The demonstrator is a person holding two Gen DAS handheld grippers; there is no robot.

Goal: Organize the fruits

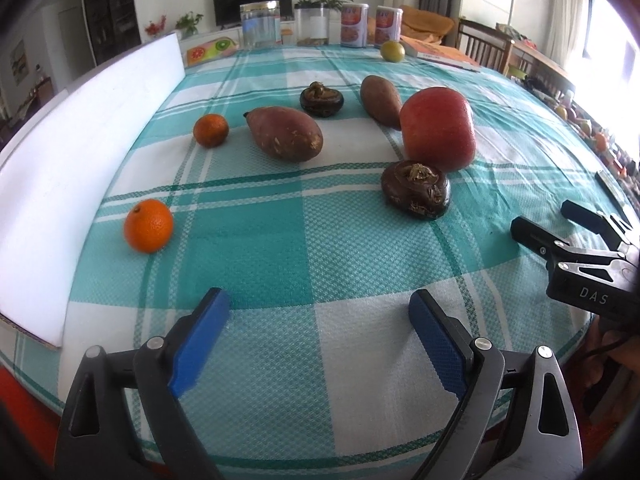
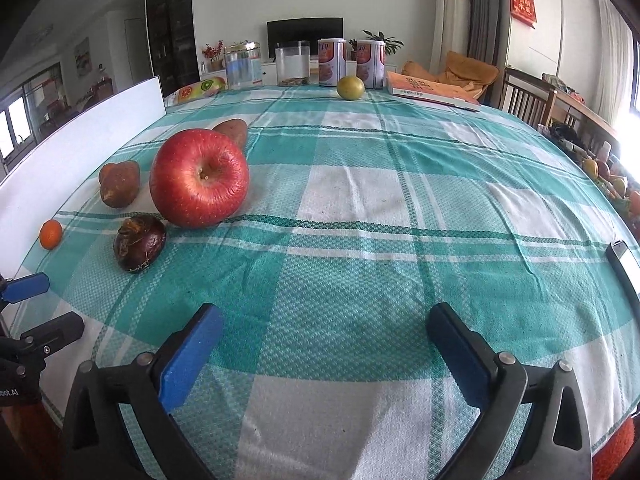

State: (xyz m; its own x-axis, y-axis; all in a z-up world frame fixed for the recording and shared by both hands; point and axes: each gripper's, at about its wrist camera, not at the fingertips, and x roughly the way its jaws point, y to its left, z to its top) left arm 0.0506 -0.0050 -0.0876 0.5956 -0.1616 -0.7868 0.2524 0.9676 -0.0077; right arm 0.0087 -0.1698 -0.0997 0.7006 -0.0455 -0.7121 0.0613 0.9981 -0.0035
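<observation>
On the green checked tablecloth [image 1: 304, 240] lie a big red apple [image 1: 438, 128] [image 2: 199, 178], two sweet potatoes [image 1: 285, 133] [image 1: 380, 100], two dark water chestnuts [image 1: 416, 189] [image 1: 322, 98], two small oranges [image 1: 148, 225] [image 1: 211, 131] and, at the far edge, a yellow-green fruit [image 1: 392, 51] [image 2: 350, 87]. My left gripper [image 1: 320, 308] hangs open over bare cloth, well short of the fruit. My right gripper [image 2: 324, 320] is open too, with nothing between its blue pads; the apple and the nearer chestnut [image 2: 139, 248] lie ahead to its left. Each gripper shows at the edge of the other's view.
A white board [image 1: 80, 128] stands along the table's left side. Jars [image 2: 242, 65], two cans [image 2: 332, 62] and an orange book [image 2: 432, 90] line the far edge. A dark flat object [image 2: 624, 264] lies at the right edge. Chairs stand beyond.
</observation>
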